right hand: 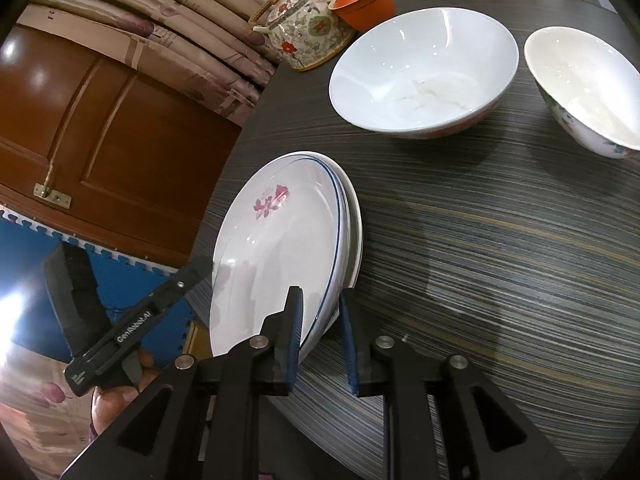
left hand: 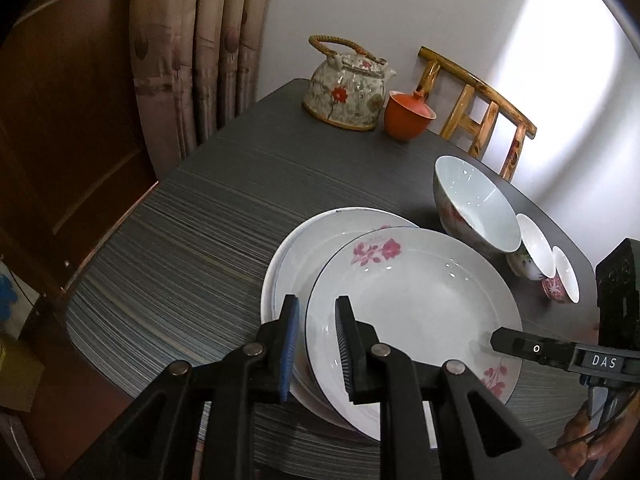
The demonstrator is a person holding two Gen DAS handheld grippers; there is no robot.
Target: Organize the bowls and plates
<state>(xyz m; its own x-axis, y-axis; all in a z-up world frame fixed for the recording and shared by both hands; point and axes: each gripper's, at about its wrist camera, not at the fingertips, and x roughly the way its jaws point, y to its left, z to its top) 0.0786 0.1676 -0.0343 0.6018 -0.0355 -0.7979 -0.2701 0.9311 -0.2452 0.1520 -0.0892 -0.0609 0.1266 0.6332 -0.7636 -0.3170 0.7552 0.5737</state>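
Note:
A white plate with pink flowers lies tilted on a stack of white plates on the dark table. My left gripper straddles its near rim, jaws partly apart, pads close to the rim. My right gripper straddles the opposite rim of the same flowered plate, above a blue-rimmed plate. It also shows in the left wrist view. A large flowered bowl, a medium bowl and a small bowl stand in a row at right.
A floral teapot and an orange lidded cup stand at the table's far end. A wooden chair is behind the table. Curtains and a brown door are at left.

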